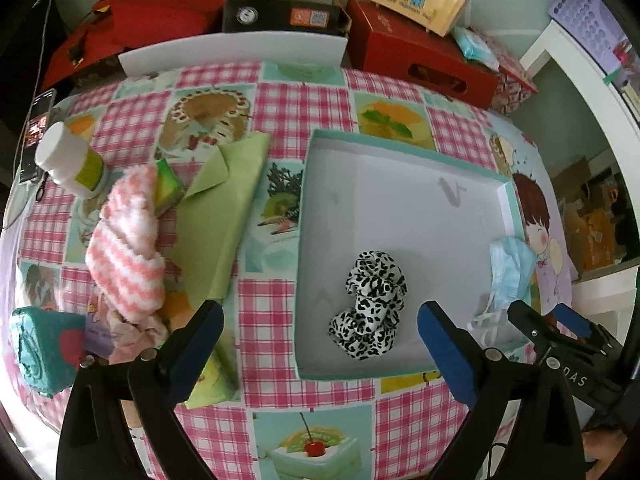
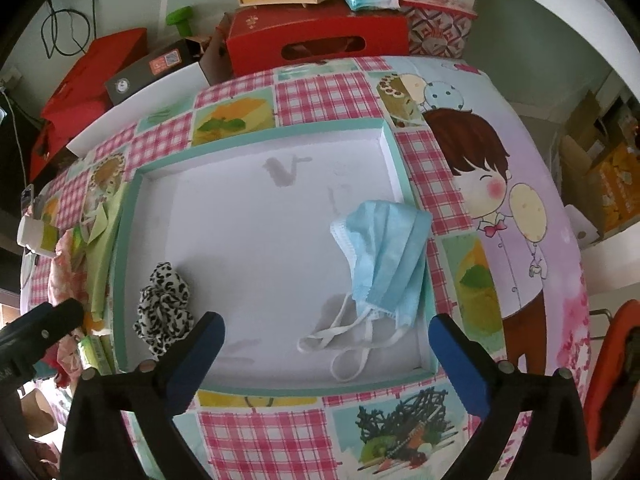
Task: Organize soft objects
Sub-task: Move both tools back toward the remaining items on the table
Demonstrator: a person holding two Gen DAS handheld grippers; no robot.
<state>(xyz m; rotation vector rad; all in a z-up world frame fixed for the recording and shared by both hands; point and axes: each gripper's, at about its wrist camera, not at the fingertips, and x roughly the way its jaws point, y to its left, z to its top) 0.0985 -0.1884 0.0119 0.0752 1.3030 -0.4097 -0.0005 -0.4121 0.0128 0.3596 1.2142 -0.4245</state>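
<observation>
Left tongs point(image 1: 320, 344), right tongs point(image 2: 326, 346): spread wide, empty | black-and-white leopard-print fabric scrunchie point(image 1: 370, 304): inside shallow teal-rimmed white cardboard tray point(image 2: 256, 136) | pale blue pleated face mask point(image 2: 386, 258): draped over tray's right rim, liable to slide out | pink-and-white striped fluffy sock point(image 1: 130, 240): outside on table, snag-prone beside folded light green cloth point(image 1: 224, 204).

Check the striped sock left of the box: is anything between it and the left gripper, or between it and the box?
Nothing covers the striped sock, so the open left gripper has a clear drop. Between the sock and the box lies the green cloth, flat on the table; the sock must be lifted over it.
</observation>
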